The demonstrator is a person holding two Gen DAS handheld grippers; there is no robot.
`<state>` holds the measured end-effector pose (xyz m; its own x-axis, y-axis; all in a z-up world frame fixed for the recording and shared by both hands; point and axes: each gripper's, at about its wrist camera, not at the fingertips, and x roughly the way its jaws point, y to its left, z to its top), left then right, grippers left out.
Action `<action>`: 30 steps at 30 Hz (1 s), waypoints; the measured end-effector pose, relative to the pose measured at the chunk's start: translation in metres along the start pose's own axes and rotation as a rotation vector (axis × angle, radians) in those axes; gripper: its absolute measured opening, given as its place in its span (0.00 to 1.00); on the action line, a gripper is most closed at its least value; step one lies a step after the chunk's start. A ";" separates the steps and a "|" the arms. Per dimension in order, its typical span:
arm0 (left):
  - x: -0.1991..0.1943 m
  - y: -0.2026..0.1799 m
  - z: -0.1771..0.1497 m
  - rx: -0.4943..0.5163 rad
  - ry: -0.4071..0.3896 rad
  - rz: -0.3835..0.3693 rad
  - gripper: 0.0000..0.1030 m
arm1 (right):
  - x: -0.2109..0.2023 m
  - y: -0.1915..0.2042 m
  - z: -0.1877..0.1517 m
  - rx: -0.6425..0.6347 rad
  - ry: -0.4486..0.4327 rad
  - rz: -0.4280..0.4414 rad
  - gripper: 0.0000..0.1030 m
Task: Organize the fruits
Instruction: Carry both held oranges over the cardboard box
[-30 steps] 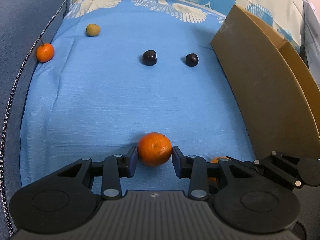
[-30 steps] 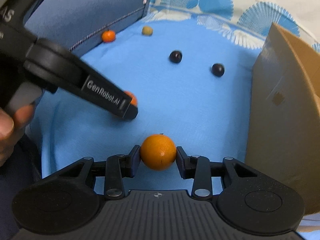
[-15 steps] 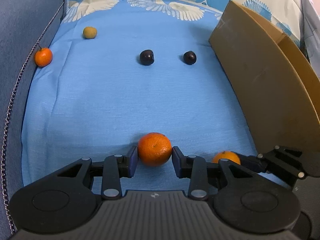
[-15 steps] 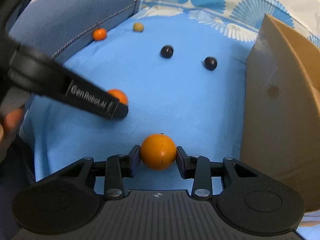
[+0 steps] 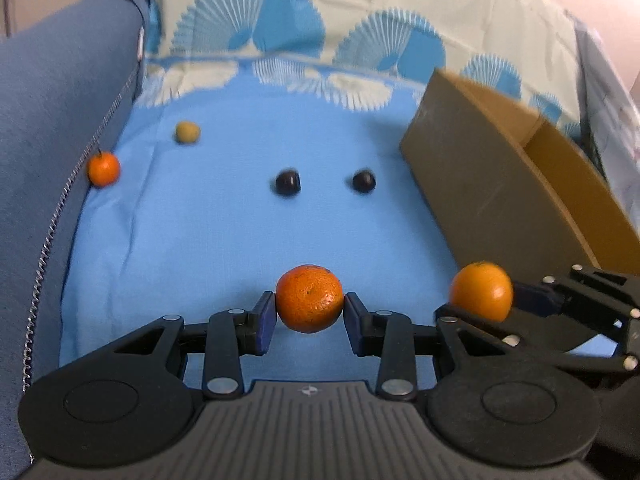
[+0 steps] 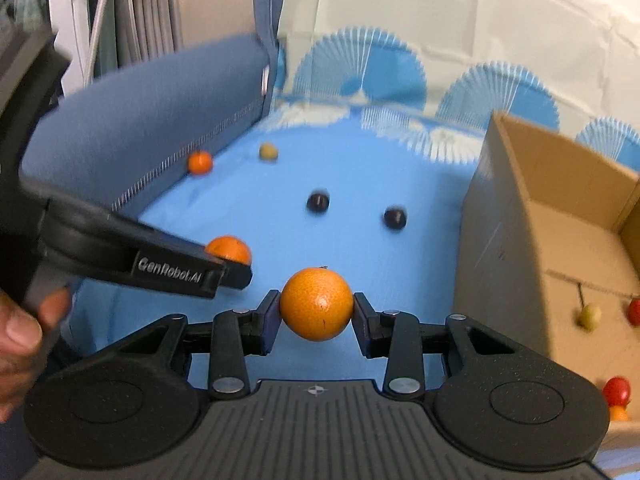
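Left gripper (image 5: 310, 316) has its pads pressed on either side of a mandarin (image 5: 309, 298), the fruit sitting right between the fingertips and bulging past them. Right gripper (image 6: 316, 318) grips an orange (image 6: 317, 304) the same way, squarely centred between its pads. In the left view the right gripper shows at lower right with that orange (image 5: 482, 290) at its tips; in the right view the left gripper crosses from the left, its mandarin (image 6: 229, 249) half hidden behind a finger.

Ahead of both pairs of fingers lies open blue cloth (image 5: 224, 232). Two dark fruits (image 5: 287, 183) (image 5: 363, 181) lie well beyond the tips, apart from each other. Farther left, a yellowish fruit (image 5: 187, 132) and a small orange fruit (image 5: 103, 168), the latter against the grey-blue cushion (image 5: 52, 140).

To the right of the fingers stands a cardboard box (image 5: 480, 184), open on top. Inside it, in the right view: red fruits (image 6: 616, 390), a pale one (image 6: 587, 316), blurred, partly cut off by the frame edge. A hand (image 6: 18, 332) shows at far left, cropped.
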<state>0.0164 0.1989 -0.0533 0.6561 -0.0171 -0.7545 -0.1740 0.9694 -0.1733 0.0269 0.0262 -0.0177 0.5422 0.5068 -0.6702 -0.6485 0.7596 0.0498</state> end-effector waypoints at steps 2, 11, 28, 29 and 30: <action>-0.008 0.001 -0.001 -0.013 -0.043 -0.005 0.39 | -0.012 -0.004 0.003 -0.002 -0.051 -0.007 0.38; -0.027 0.011 0.001 -0.086 -0.165 -0.063 0.39 | -0.089 -0.044 0.040 0.035 -0.285 0.027 0.38; -0.019 0.003 0.002 -0.012 -0.178 -0.053 0.39 | -0.097 -0.168 0.024 0.198 -0.364 -0.196 0.38; -0.018 0.003 0.002 -0.012 -0.178 -0.049 0.39 | -0.097 -0.169 0.023 0.208 -0.366 -0.196 0.38; -0.018 0.002 0.003 -0.010 -0.176 -0.046 0.39 | -0.097 -0.172 0.022 0.218 -0.365 -0.200 0.38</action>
<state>0.0063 0.2023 -0.0382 0.7818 -0.0172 -0.6233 -0.1477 0.9660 -0.2120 0.0977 -0.1447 0.0555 0.8231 0.4221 -0.3799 -0.4057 0.9052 0.1266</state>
